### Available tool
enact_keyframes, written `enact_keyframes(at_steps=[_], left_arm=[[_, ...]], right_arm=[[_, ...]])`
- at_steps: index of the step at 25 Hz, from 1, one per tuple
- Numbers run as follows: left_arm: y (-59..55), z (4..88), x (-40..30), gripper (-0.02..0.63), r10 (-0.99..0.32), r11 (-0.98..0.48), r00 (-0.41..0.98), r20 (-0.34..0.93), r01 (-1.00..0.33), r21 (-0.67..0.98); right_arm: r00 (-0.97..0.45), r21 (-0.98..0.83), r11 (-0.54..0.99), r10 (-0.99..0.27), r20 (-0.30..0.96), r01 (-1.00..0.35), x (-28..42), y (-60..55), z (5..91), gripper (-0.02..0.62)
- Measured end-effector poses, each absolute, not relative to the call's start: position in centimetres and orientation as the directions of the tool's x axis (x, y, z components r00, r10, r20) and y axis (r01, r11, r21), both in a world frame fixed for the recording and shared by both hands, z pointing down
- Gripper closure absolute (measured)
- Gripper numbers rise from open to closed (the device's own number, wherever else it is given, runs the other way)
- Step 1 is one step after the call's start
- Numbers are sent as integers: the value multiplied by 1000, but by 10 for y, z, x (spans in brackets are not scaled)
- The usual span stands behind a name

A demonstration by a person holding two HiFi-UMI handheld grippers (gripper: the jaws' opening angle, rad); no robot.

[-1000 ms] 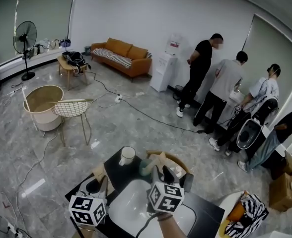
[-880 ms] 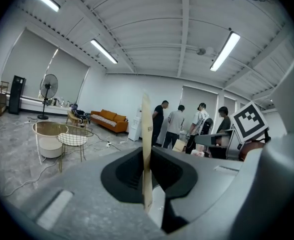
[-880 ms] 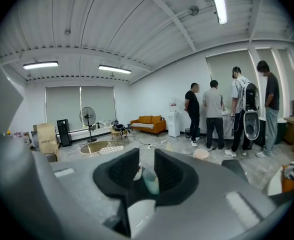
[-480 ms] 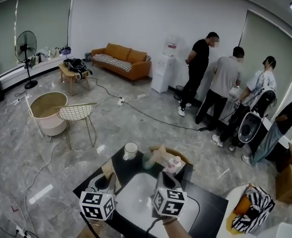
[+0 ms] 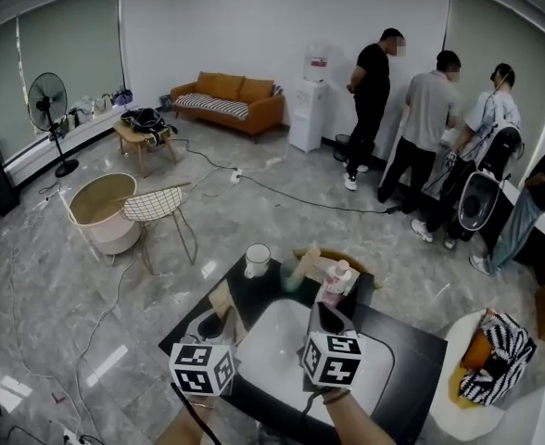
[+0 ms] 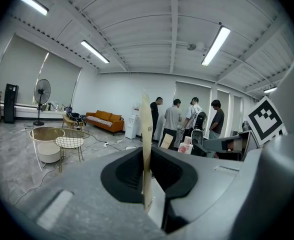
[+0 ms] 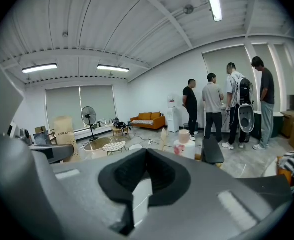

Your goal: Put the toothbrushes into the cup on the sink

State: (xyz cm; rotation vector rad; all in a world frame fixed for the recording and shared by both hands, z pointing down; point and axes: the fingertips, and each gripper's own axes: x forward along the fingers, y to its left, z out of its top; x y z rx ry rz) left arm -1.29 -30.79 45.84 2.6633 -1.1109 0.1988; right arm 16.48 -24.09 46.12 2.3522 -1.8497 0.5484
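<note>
The black bench (image 5: pixel 411 360) carries a white sink (image 5: pixel 272 350) just below the person. The white cup (image 5: pixel 257 260) stands on the bench at the basin's far edge, left of a pink-capped bottle (image 5: pixel 335 281). Both tools hang over the near side of the basin. The left tool (image 6: pixel 149 170) is clenched on a thin tan toothbrush pack (image 6: pixel 146 129), which stands upright between its pads and rises well above them. The right tool (image 7: pixel 146 159) is clenched on nothing, its jaws pressed together. The step in hand looks like carrying this pack to the cup, which sits well ahead of the left tool. To do it well, the pack should travel forward over the basin, kept upright, until its lower end is directly above the cup's mouth. It should then go down until that end is inside the rim, and only then be released. The pack is tall and the cup probably light, so a sideways bump on the rim could tip it. The right tool should stay clear of that path, or steady the cup from the bottle side.
</note>
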Motion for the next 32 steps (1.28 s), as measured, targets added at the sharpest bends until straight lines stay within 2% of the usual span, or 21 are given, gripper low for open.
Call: enact_keyframes(at_steps=[15,32], left_arm=[[-345,451,35,565,-616,-762,758,214,-642,82],[-412,444,66,565,-601,-767,777,190,-627,138]], right_arm=[[214,-189,-298,-905,368,-936,173,-259,482,592],[210,-220,-328,-878,431,-919,178,-278,519,592]])
